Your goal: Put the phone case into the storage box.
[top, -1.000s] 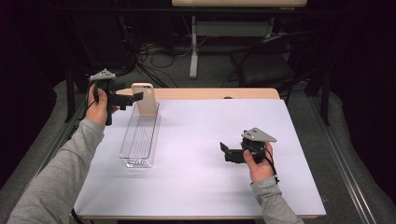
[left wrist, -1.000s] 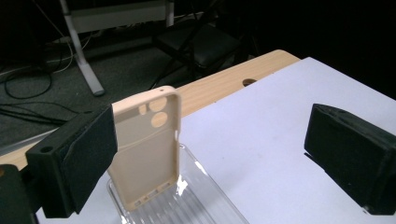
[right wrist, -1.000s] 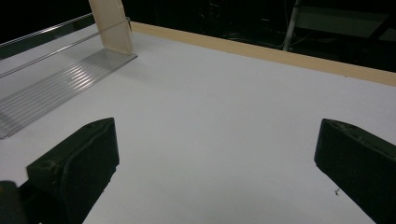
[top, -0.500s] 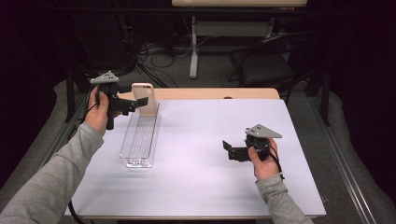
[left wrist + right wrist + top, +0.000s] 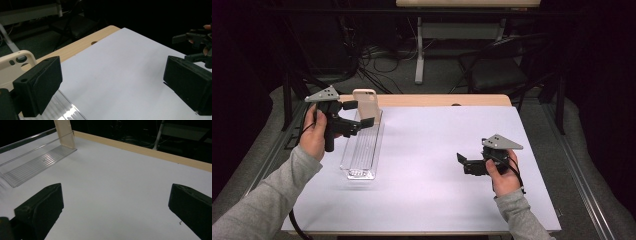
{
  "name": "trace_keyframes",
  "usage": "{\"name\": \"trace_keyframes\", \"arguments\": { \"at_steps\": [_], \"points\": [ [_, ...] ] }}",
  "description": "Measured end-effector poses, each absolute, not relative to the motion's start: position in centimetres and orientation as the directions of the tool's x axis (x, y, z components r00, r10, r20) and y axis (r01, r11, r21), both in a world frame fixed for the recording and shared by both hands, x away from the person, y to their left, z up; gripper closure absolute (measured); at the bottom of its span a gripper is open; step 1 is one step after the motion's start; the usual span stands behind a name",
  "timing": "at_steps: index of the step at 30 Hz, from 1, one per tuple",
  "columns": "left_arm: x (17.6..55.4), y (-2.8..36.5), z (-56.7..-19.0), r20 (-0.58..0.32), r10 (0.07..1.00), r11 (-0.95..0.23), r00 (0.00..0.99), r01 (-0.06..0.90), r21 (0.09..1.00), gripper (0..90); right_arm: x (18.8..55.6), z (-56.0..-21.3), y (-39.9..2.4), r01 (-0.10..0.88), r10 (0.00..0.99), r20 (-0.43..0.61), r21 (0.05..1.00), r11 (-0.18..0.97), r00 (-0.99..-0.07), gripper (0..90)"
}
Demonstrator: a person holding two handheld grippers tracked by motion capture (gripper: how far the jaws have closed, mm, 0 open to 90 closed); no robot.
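Hovering wide apart-jawed beside the cream phone case (image 5: 364,102) standing in the clear tray (image 5: 360,150), left gripper (image 5: 360,114) empty; right gripper (image 5: 460,161) likewise released

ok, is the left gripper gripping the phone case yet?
No, the left gripper is open beside the cream phone case, nothing between its jaws.

A white-topped table (image 5: 432,190) with a bare wooden strip along its far edge bears a clear ribbed tray (image 5: 362,150) lying lengthwise at its left side.
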State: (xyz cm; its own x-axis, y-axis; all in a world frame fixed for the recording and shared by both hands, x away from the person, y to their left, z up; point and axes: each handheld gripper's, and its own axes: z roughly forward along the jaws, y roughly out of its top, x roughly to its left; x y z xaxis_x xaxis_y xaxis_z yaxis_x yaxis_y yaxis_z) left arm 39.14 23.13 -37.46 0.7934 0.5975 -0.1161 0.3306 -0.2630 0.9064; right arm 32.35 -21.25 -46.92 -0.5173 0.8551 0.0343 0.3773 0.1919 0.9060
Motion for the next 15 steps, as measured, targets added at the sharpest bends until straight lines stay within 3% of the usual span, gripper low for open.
{"name": "trace_keyframes", "arguments": {
  "at_steps": [8, 15],
  "points": [
    [35.3, 23.3, -37.9, -0.076, 0.589, -0.281, 0.804, 0.292, 0.914, 2.4, 30.6, -46.1, -22.8, 0.356, 0.861, 0.023, 0.916, 0.186, -0.509, 0.0],
    [33.0, 23.0, -39.1, -0.106, 0.592, -0.272, 0.799, 0.322, 0.907, 2.4, 29.0, -45.5, -23.9, 0.339, 0.857, 0.011, 0.921, 0.191, -0.514, 0.0]
  ]
}}
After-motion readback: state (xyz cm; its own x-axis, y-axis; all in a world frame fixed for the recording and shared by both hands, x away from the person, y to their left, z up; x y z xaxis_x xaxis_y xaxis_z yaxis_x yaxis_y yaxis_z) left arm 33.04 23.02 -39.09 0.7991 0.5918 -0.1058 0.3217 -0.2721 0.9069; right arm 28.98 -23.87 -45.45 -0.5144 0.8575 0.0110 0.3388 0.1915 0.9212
